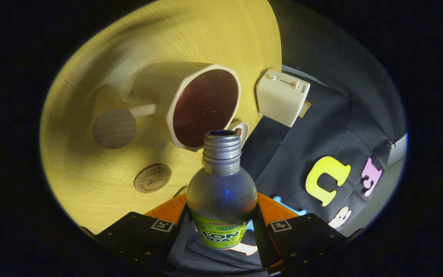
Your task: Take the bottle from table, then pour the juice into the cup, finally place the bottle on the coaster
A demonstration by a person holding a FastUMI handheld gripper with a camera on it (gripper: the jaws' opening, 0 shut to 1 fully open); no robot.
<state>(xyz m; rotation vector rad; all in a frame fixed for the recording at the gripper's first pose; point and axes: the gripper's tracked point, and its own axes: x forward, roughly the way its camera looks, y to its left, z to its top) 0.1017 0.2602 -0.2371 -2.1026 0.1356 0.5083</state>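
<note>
Surface: round, pale wood grain, matte. We're tilted hard, so this reads as the pour step, likely near its end.

Cup: big off-white mug, faceted rim, stands well in from the surface's edge, with dark juice in it up near the rim as far as we can tell.

Toaster-like white box sits at the surface's edge, beyond the cup.

Bottle: clear plastic, rounded shoulder, ribbed neck, cap off, green label. Tool is clamped on its body, a finger on each side; mouth points at the cup's rim. Looks near-empty, hard to be sure.

Wooden cone-shaped block beside the cup handle.

Coaster: small round wooden disc, engraved, bare, close to the surface's near edge.

Next: level the bottle, shift over the coaster, lower upright, then release.
</note>
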